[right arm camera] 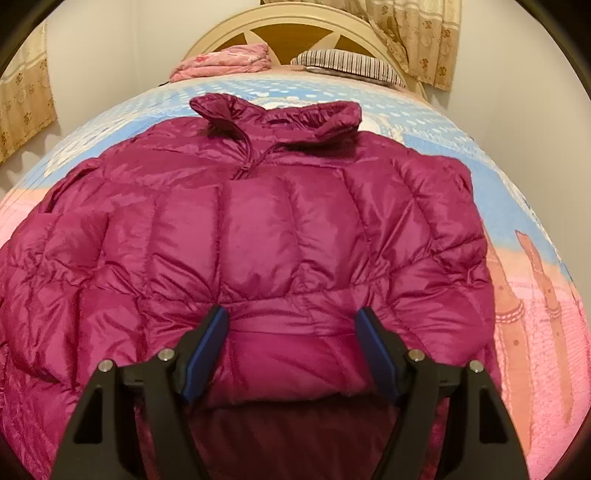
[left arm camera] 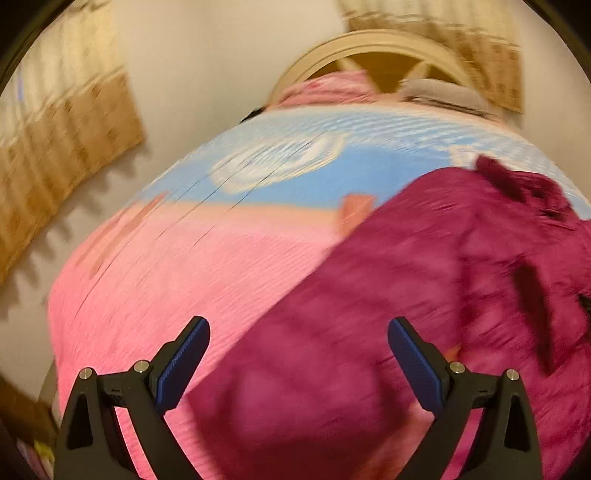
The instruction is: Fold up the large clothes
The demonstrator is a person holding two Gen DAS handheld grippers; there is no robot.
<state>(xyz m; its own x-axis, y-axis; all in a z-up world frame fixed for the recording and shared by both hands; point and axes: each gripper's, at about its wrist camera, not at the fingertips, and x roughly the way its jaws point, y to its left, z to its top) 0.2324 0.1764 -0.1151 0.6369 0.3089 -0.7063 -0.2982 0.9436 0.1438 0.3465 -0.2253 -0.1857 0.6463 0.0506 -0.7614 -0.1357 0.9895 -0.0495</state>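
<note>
Magenta puffer jacket [right arm camera: 258, 236] is what we see spread front-up on the bed [right arm camera: 461, 147], collar [right arm camera: 277, 110] toward the headboard [right arm camera: 280, 27] and hem toward us; we place everything else relative to this jacket. Left of it, in the blurred left wrist view, our left claw [left arm camera: 299, 332] hangs above the jacket's left edge where the jacket [left arm camera: 406, 295] meets the pink part of the bedspread [left arm camera: 184, 266], its blue-padded fingers [left arm camera: 183, 363] wide apart and gripping nothing. Beyond the jacket's left side a patterned curtain [left arm camera: 62, 147] hangs against the pale wall. Over the jacket's middle, at the hem, our right claw [right arm camera: 291, 325] stands with its fingers [right arm camera: 207, 350] parted on either side of a raised fold of the hem; the pads lie close to the fabric, but we cannot tell whether they press it. Past the collar, a folded pink cloth [right arm camera: 225, 61] lies against the headboard, and just to the right of it a striped pillow [right arm camera: 347, 64]. Right of the jacket the bedspread shows blue, then pink with orange figures, and another curtain [right arm camera: 421, 37] hangs beyond that corner.
</note>
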